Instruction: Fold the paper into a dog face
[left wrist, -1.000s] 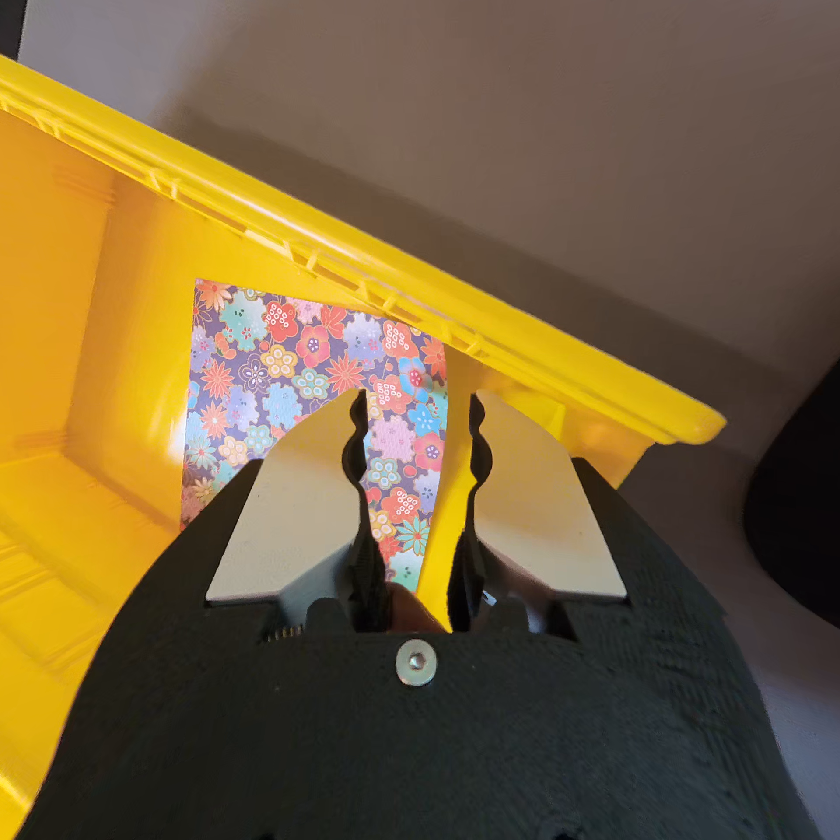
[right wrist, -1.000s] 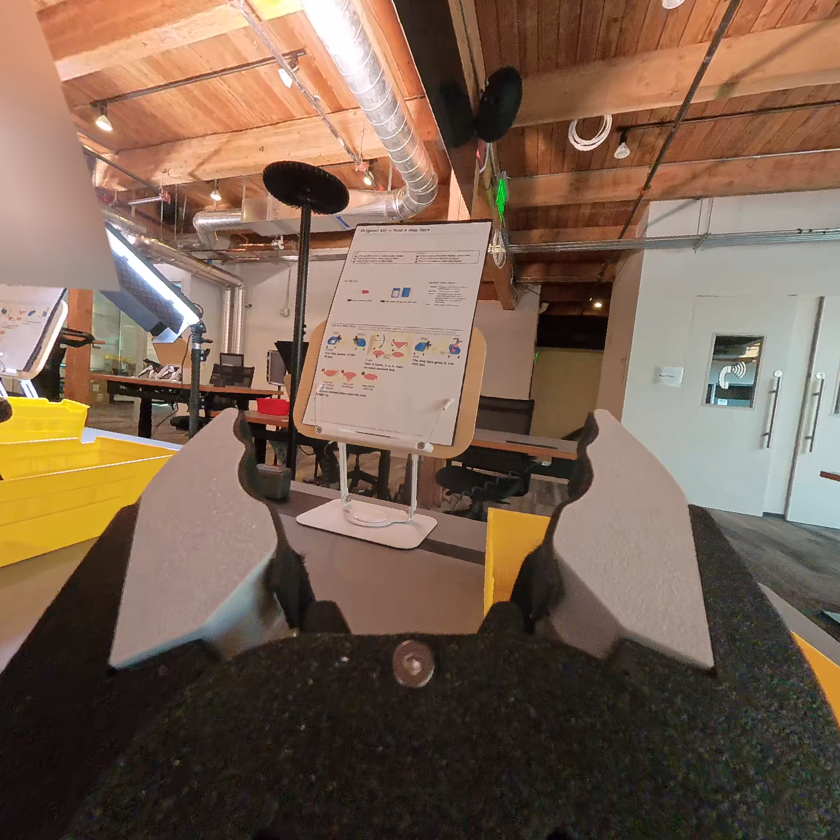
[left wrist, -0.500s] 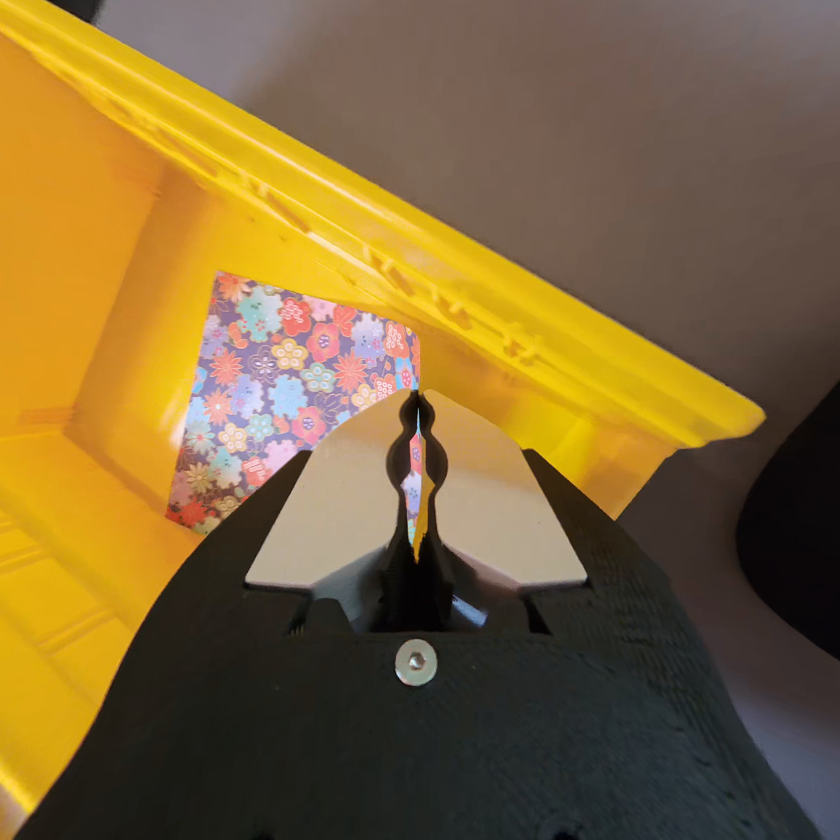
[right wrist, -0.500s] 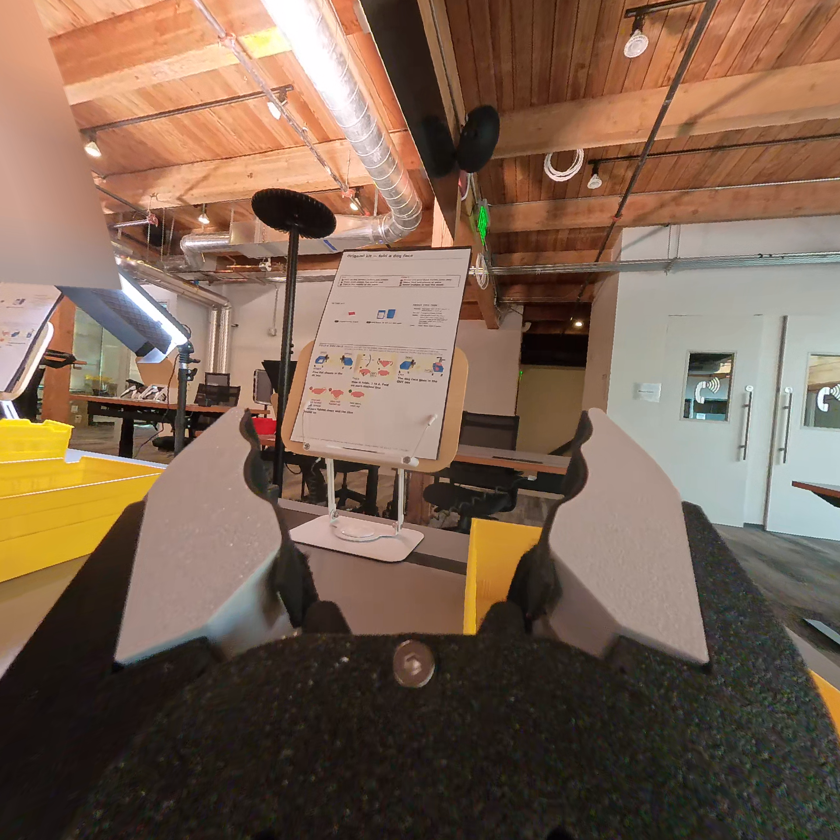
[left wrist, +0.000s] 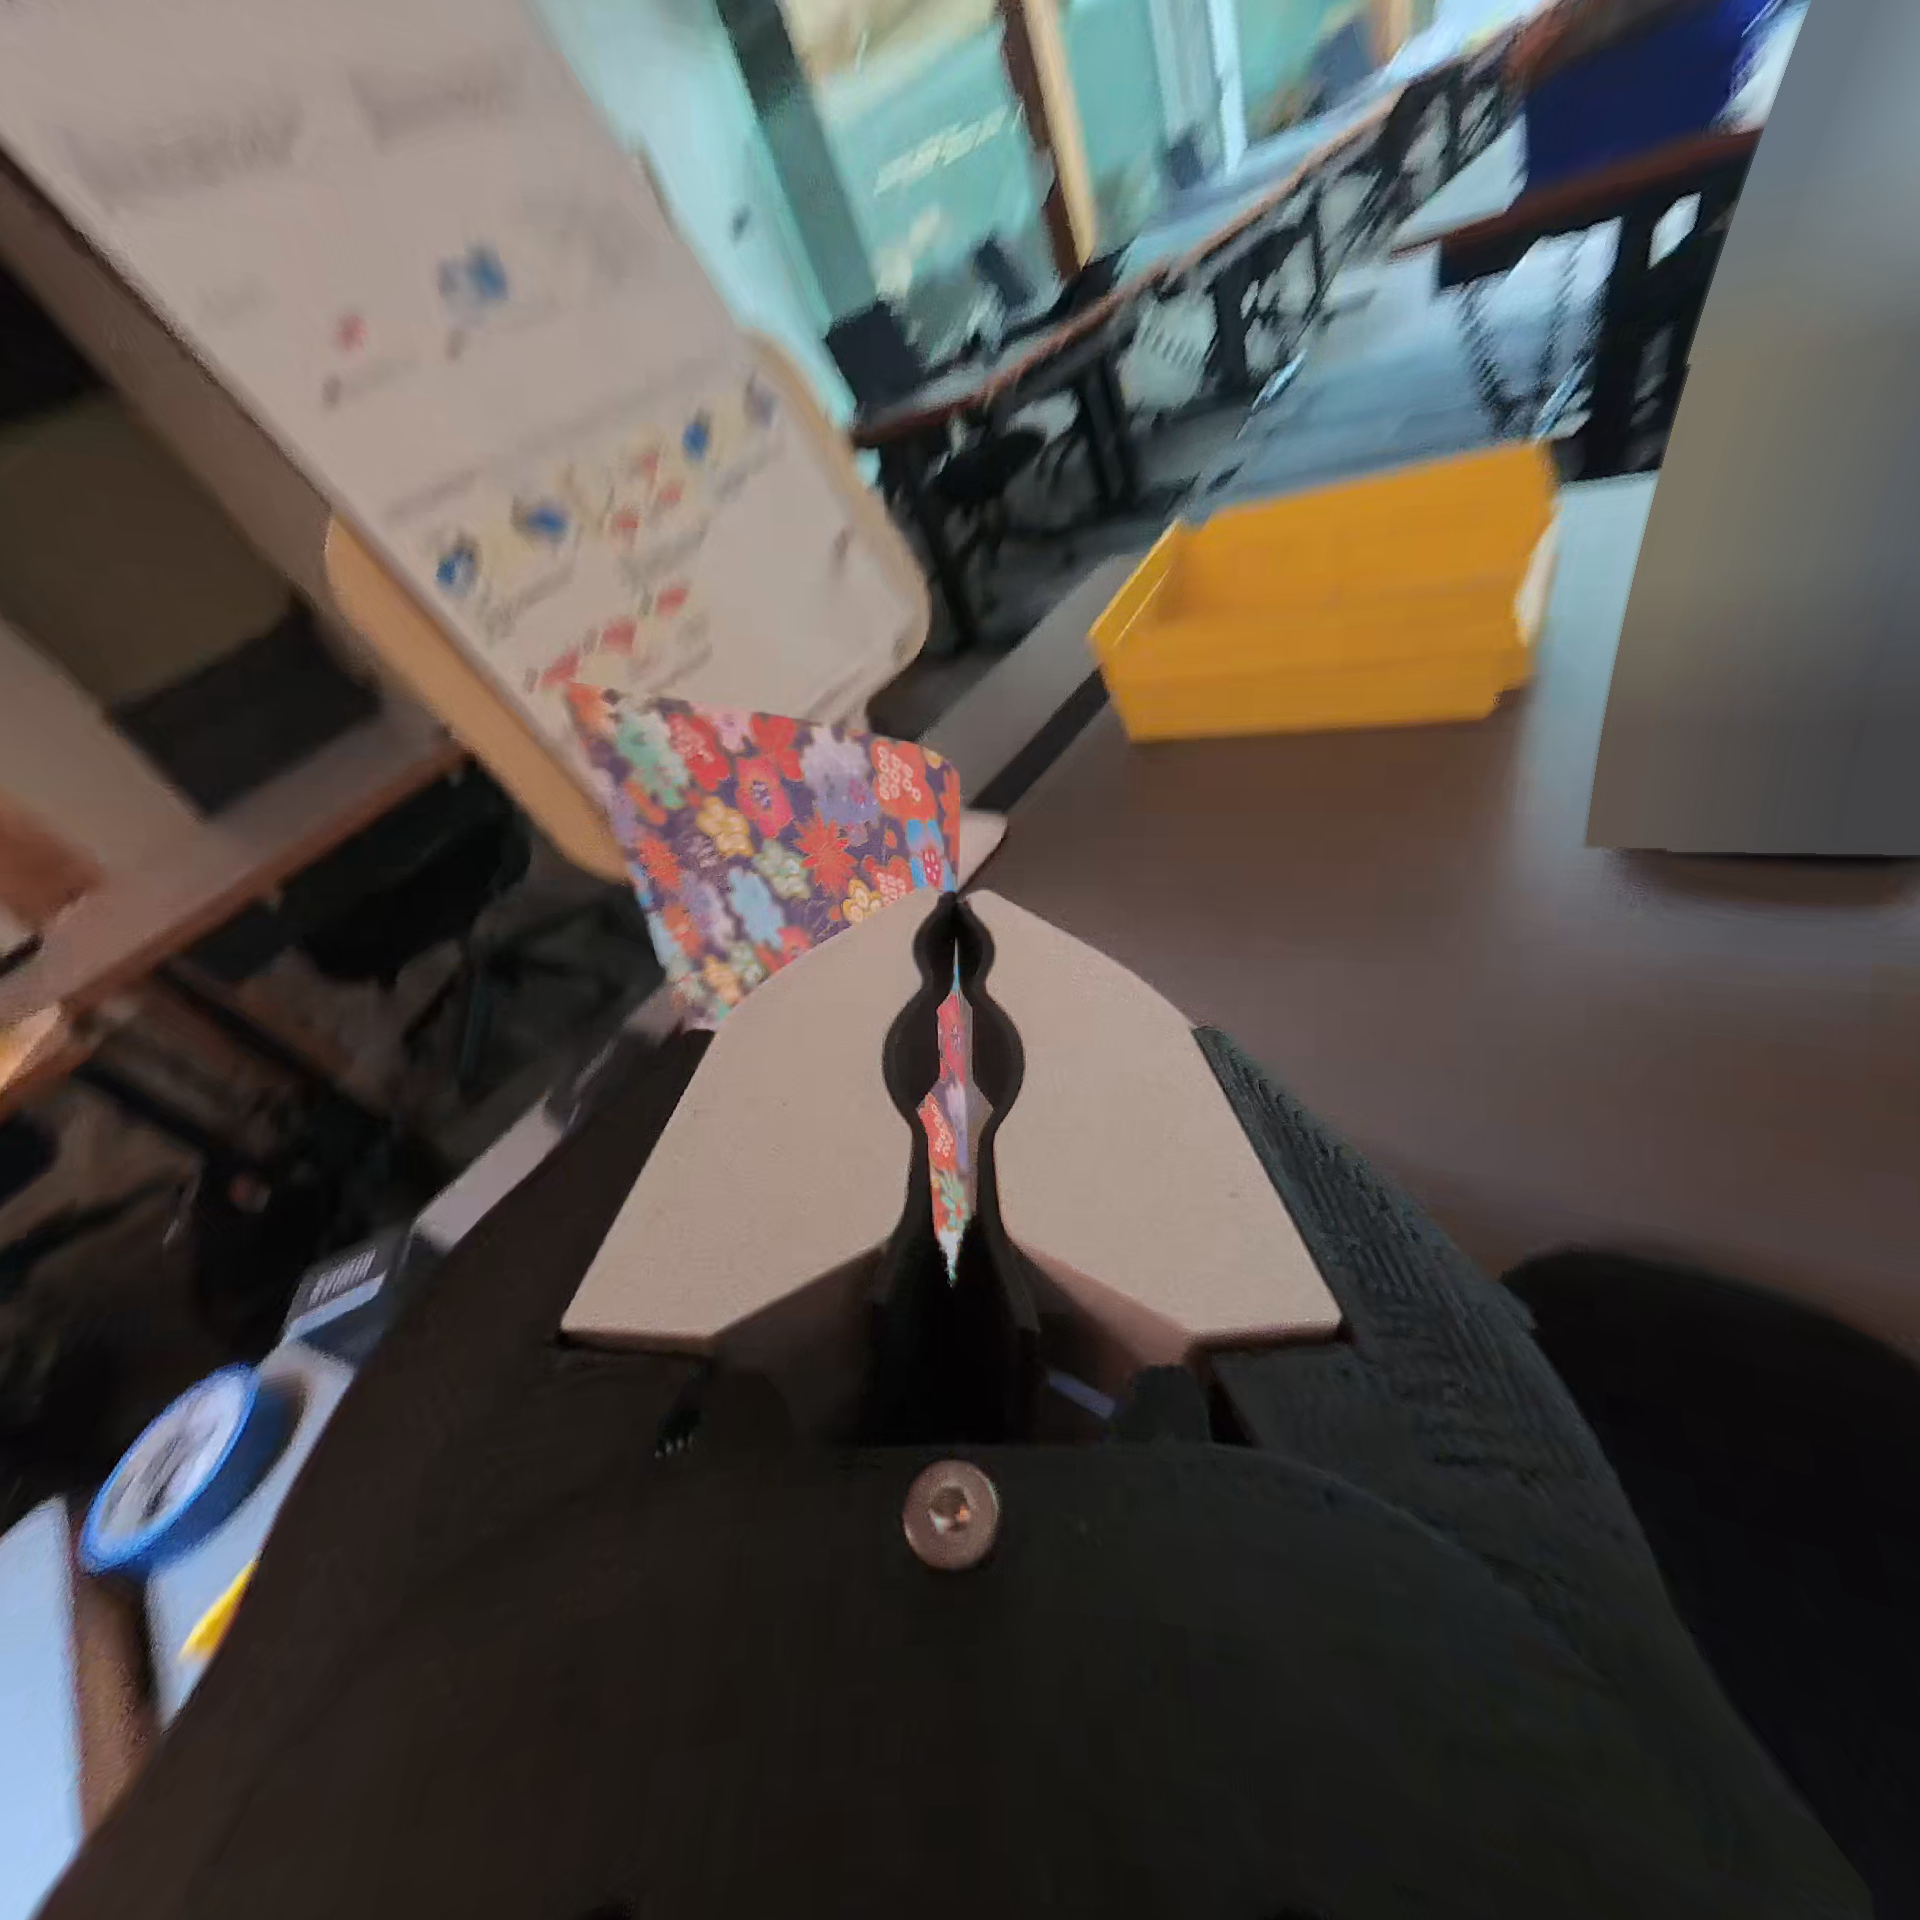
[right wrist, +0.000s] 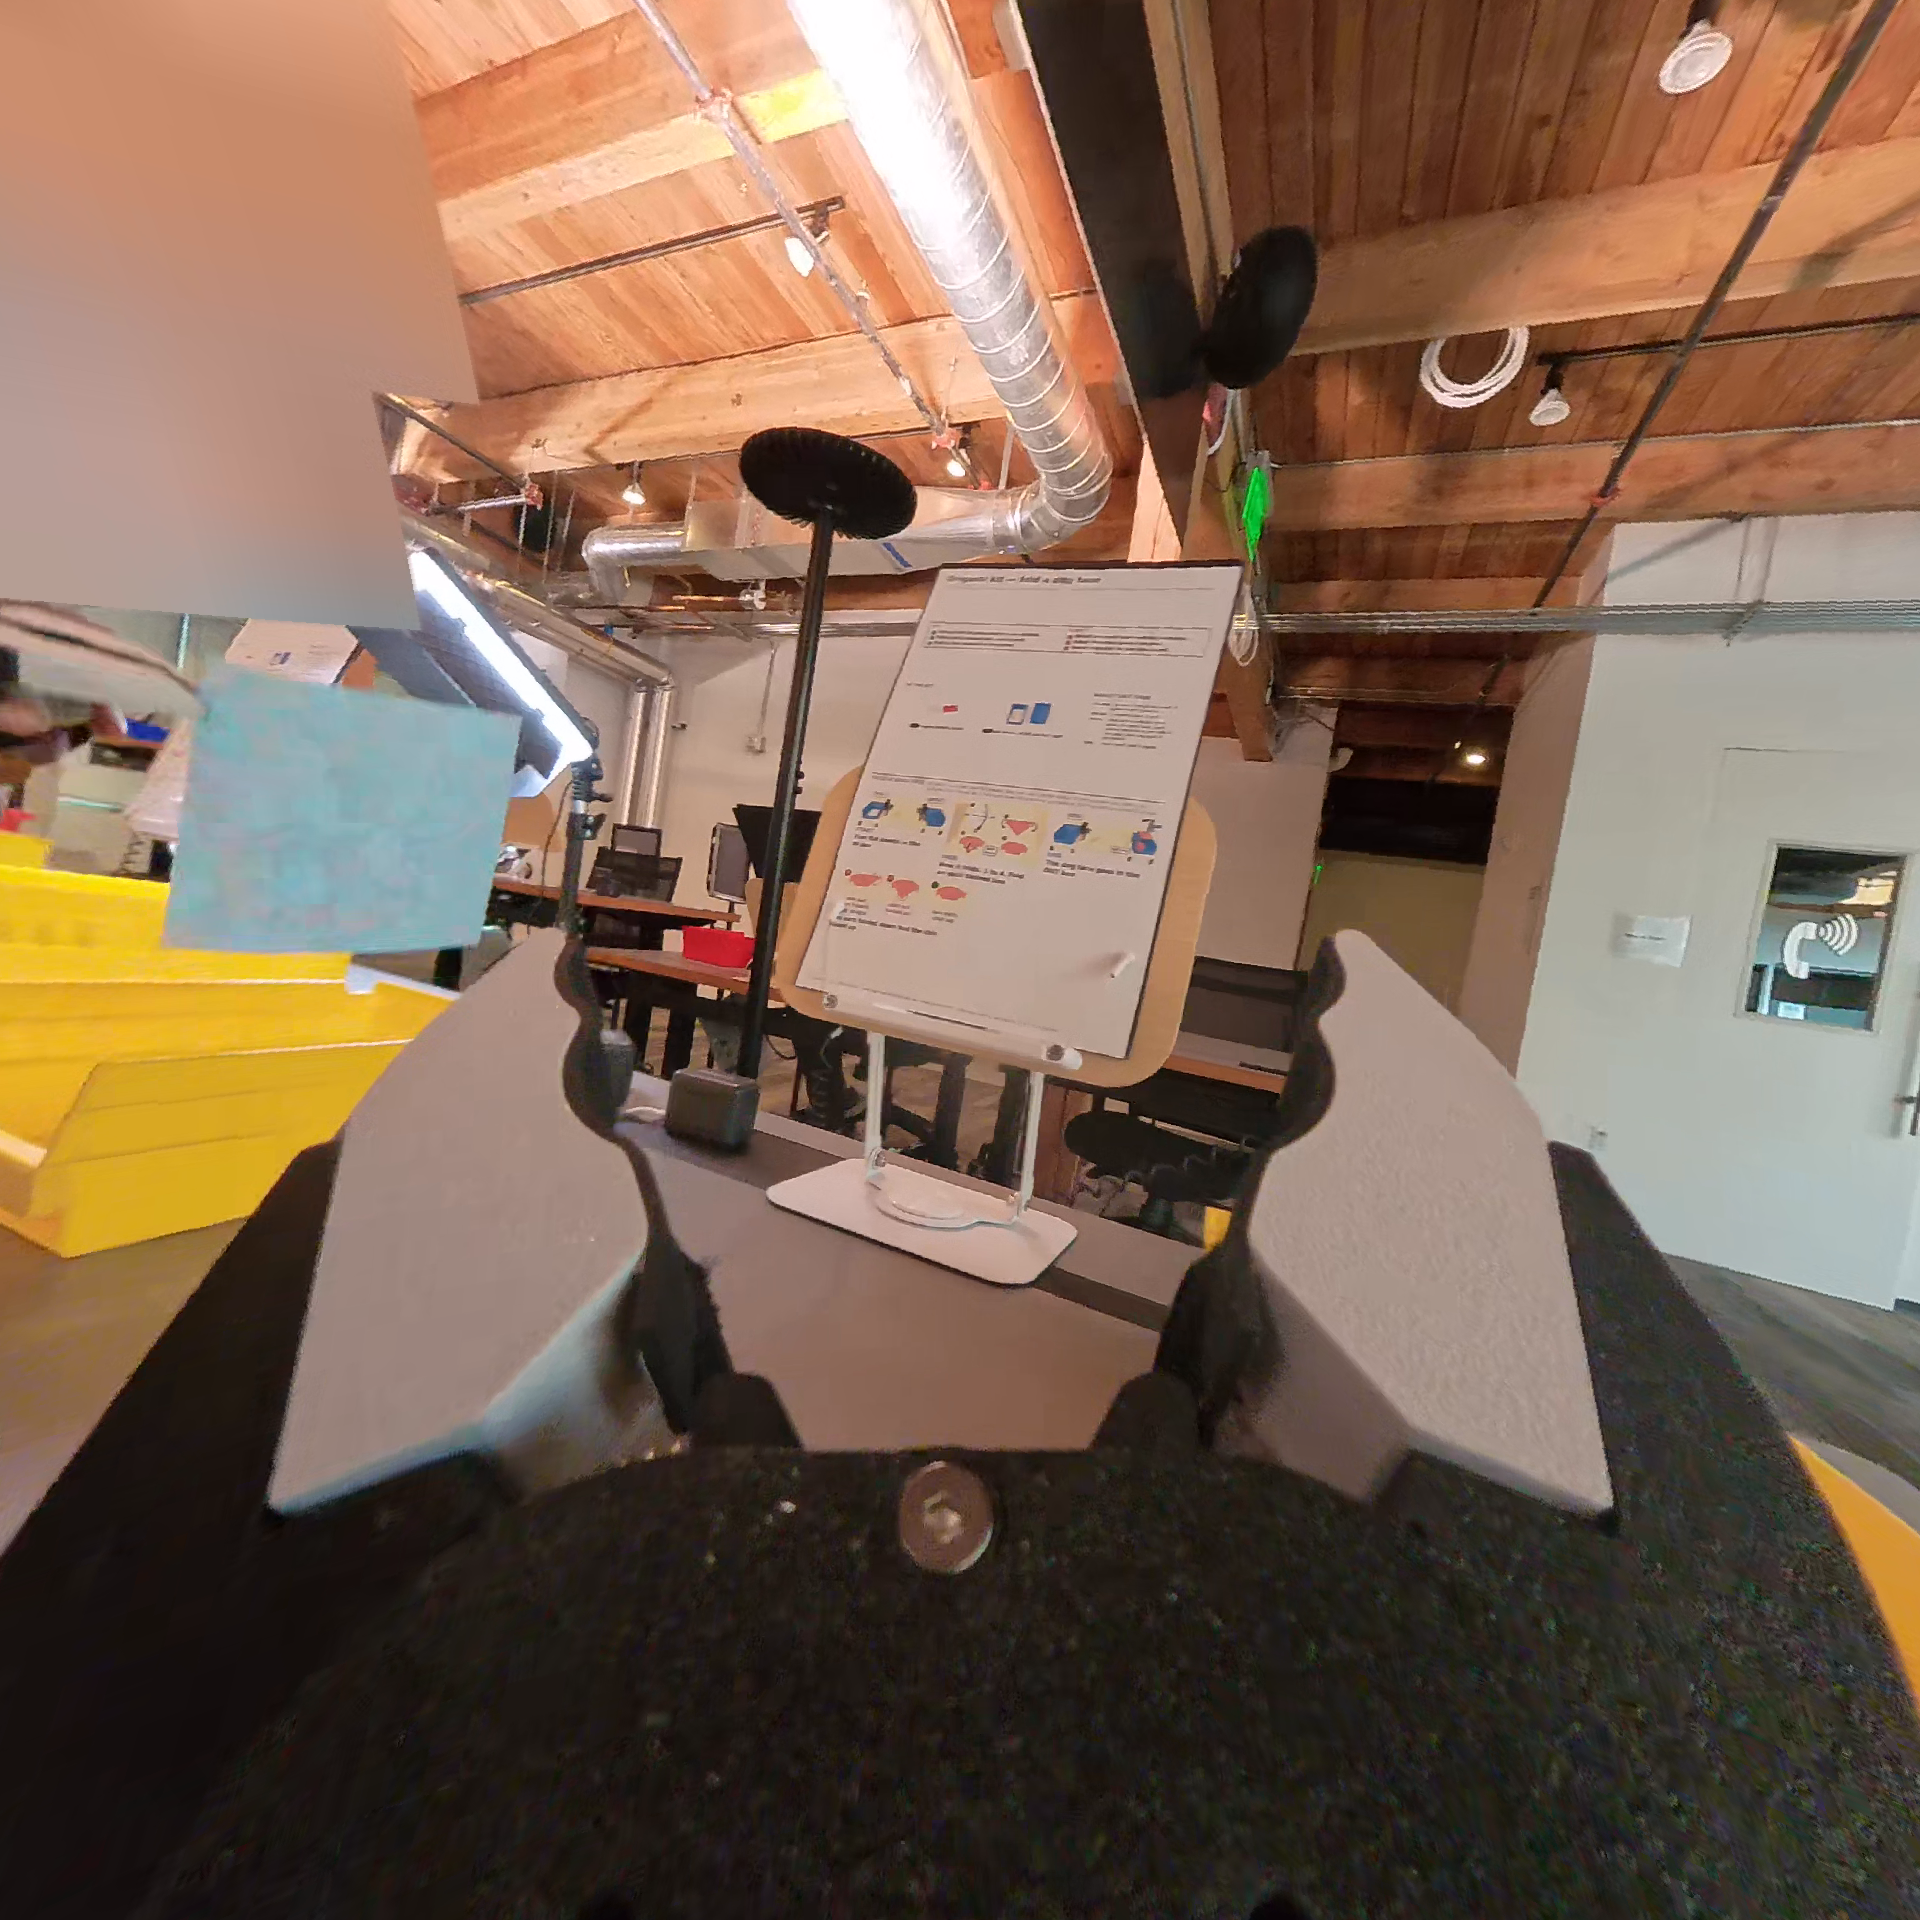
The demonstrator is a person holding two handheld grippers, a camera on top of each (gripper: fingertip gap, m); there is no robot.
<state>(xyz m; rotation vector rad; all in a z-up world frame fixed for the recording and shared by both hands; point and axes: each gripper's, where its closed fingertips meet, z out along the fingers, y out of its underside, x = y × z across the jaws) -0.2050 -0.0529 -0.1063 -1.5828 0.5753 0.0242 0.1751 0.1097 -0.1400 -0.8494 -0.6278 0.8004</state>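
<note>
The left hand-held gripper (left wrist: 954,914) pinches one edge of the flowered paper (left wrist: 774,831) in mid-air above the surface (left wrist: 1351,935), the right hand-held gripper (right wrist: 945,1029) gapes wide and empty, so the thin sheet could slip or tear.

Ahead of me a white instruction sheet on a rounded wooden stand (right wrist: 1023,831) sits on the dark grey table (right wrist: 914,1340), with stacked yellow plastic bins (right wrist: 156,1081) to my left.
</note>
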